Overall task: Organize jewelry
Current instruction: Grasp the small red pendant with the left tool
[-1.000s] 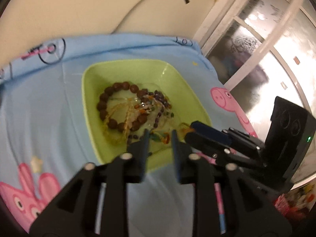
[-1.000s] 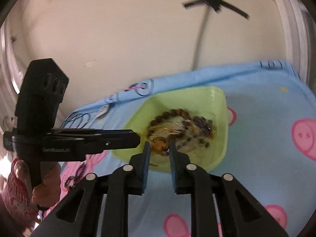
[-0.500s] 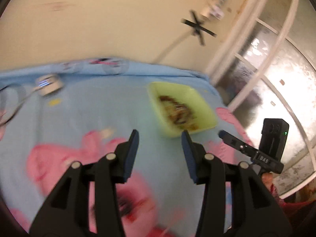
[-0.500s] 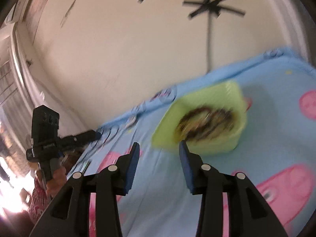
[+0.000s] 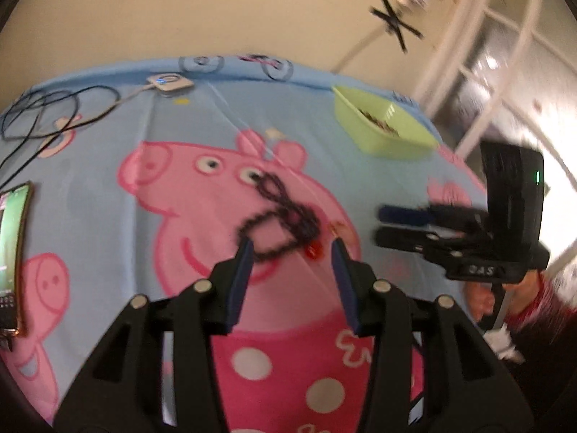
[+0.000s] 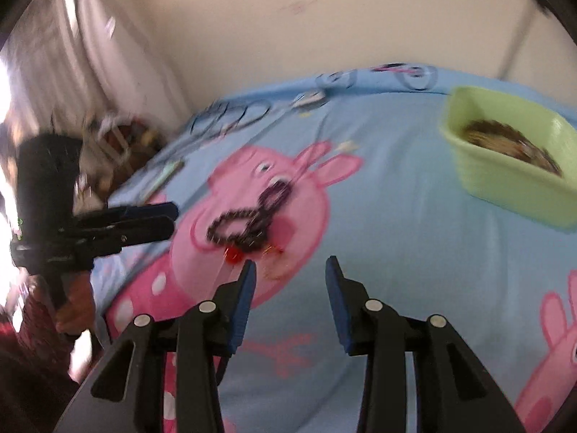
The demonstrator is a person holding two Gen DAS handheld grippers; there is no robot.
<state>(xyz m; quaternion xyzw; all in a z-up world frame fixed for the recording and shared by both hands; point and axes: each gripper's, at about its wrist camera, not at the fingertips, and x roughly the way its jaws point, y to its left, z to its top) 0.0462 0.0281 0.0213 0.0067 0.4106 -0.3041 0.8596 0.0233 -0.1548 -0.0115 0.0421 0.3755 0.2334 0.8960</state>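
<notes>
Jewelry is found in two places: a heap in the tub (image 6: 512, 176), and loose pieces on the sheet (image 5: 108, 166), so the sorting is judged only part done. One sheet, blue with pink pig prints, is spread over the whole surface and serves as the work area. One green tub is set at the far right corner of the sheet, well apart from the loose pieces, apparently as the collecting place; the tangle of beads and chains in it is blurred and cannot be counted. Two grippers are held above the sheet. The left gripper (image 5: 291, 263) is spread wide and empty, poised over the loose pieces, which suggests a pick-up is being lined up. The right gripper (image 6: 289, 278) is likewise spread wide and empty, held just beside the same pieces from the other side. One dark chain (image 5: 279, 216) lies in a figure-eight loop on the pig's face, between the two grippers. One small red piece (image 5: 313, 251) lies touching or just beside the chain's near end, and a thin gold piece (image 6: 272, 252) seems to lie next to it, though blur hides its shape. One phone (image 5: 12, 252), some cables (image 5: 43, 115) and one small white device (image 5: 168, 82) are kept at the left edge, clear of the work.
</notes>
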